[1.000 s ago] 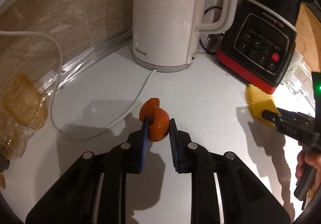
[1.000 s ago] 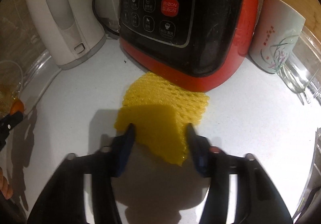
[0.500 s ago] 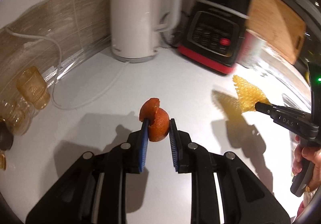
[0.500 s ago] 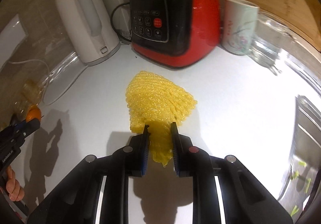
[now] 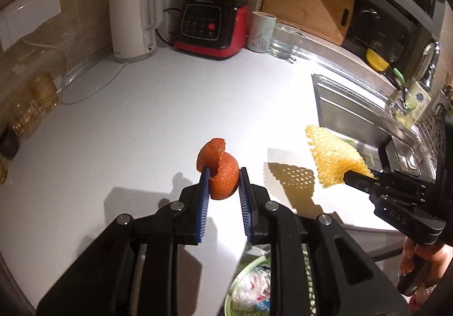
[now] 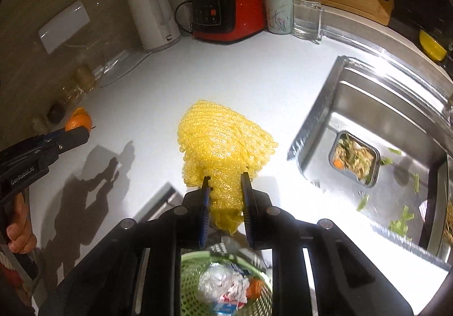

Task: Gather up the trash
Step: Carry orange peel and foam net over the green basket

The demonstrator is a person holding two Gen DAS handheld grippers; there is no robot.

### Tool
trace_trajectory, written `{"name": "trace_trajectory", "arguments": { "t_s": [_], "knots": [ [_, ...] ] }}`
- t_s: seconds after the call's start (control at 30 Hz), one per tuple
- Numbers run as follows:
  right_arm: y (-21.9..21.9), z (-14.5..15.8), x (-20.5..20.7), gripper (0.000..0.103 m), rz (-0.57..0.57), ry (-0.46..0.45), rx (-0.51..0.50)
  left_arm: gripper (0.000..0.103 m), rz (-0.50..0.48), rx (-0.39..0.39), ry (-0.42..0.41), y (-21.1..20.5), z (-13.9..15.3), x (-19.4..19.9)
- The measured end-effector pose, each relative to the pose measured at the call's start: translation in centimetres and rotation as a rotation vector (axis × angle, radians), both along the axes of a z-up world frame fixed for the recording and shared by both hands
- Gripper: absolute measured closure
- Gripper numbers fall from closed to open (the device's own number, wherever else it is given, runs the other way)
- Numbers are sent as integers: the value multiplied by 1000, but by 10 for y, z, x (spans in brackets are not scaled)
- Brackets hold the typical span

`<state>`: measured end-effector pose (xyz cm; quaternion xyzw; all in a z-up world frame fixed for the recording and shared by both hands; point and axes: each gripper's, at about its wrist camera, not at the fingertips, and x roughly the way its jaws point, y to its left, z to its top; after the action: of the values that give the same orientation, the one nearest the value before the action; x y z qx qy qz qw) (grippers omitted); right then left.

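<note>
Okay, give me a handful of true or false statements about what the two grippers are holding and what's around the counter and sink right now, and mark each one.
1. The left gripper is shut on an orange peel. True.
2. The right gripper holds a white paper cup. False: it holds a yellow foam net.
3. The green basket below the grippers is empty. False: crumpled wrappers lie in it.
4. A food tray with leftovers sits in the sink. True.
5. The white kettle stands to the right of the red blender. False: it stands to its left.
</note>
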<state>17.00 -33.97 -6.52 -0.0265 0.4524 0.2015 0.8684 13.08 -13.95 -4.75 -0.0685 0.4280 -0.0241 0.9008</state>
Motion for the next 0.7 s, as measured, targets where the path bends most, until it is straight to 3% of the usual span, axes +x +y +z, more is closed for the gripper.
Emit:
{"name": "trace_trajectory", "arguments": {
  "t_s": [0.3,0.43,0.7],
  "knots": [
    [-48,-27,-120,82,-10,72,-20,83,-57,-19,104,-69,-28,-100],
    [-58,-35,-149,82,-18,86,-20,83,-70,1,125,-86,-38,-130],
    [-66,-43,-170,82,-26,94,-23,83,-77,27,161,-97,-60,-148]
  ]
}}
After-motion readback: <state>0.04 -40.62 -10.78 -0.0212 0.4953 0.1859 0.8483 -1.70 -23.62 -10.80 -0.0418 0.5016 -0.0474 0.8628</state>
